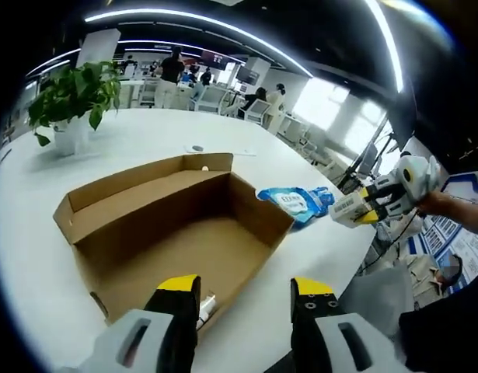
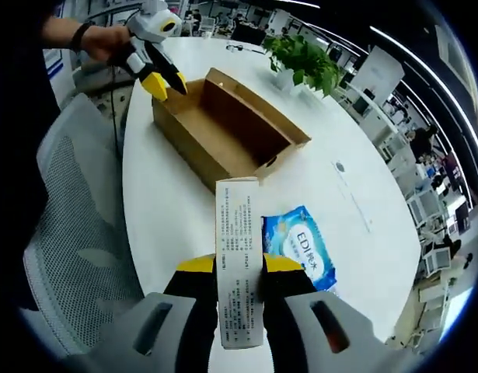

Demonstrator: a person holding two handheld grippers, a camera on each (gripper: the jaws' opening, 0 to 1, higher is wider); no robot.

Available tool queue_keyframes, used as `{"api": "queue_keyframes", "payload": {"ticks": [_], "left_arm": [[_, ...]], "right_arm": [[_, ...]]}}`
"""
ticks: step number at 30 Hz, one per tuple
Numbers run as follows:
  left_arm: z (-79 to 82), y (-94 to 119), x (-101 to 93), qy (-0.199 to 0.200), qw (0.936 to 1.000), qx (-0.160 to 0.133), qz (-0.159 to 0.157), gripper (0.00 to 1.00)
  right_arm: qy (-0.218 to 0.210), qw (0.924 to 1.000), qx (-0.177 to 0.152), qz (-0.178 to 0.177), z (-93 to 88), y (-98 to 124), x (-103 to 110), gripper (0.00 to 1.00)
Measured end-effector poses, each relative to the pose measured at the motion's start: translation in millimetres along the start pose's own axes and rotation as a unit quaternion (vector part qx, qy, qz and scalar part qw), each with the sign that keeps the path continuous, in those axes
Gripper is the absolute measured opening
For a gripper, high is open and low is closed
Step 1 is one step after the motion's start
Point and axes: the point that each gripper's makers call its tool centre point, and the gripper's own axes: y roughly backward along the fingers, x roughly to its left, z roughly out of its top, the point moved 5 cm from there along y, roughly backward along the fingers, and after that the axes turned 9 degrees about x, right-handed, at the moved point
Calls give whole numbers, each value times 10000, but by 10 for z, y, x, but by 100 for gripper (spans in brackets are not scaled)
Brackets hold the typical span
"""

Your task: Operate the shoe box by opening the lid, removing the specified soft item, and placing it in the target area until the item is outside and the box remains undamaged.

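The shoe box (image 2: 227,132) lies open on the counter (image 2: 169,210). The right gripper (image 2: 239,268) pinches a white printed pack (image 2: 239,256) beside the blue wipes pack (image 2: 299,245); lowering it comes next. The left gripper (image 1: 245,294) gapes empty.

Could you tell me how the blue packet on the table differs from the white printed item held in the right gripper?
The blue packet lies flat on the white table; the white printed item is held above it, clamped in the right gripper.
The packet is blue with a white label; the held item is white with fine dark print.
The packet looks broad and soft; the held item is narrow and long.
Both are outside the open cardboard box.
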Motion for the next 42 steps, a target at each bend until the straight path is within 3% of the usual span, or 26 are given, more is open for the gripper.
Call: {"api": "queue_keyframes", "payload": {"ticks": [13, 23, 34, 42], "left_arm": [[138, -207, -323, -168, 9997, 114, -161, 47], [164, -316, -459, -210, 9995, 182, -144, 47], [137, -396, -639, -109, 9997, 203, -53, 47], [124, -425, -694, 47, 9998, 158, 107, 47]], "right_arm": [[-736, 9972, 16, -136, -514, 120, 35, 18], [-1201, 9924, 11, -260, -911, 180, -22, 18], [-1619, 9863, 77, -297, -1370, 210, -181, 18], [-1926, 9807, 68, -325, -1688, 195, -421, 18]]}}
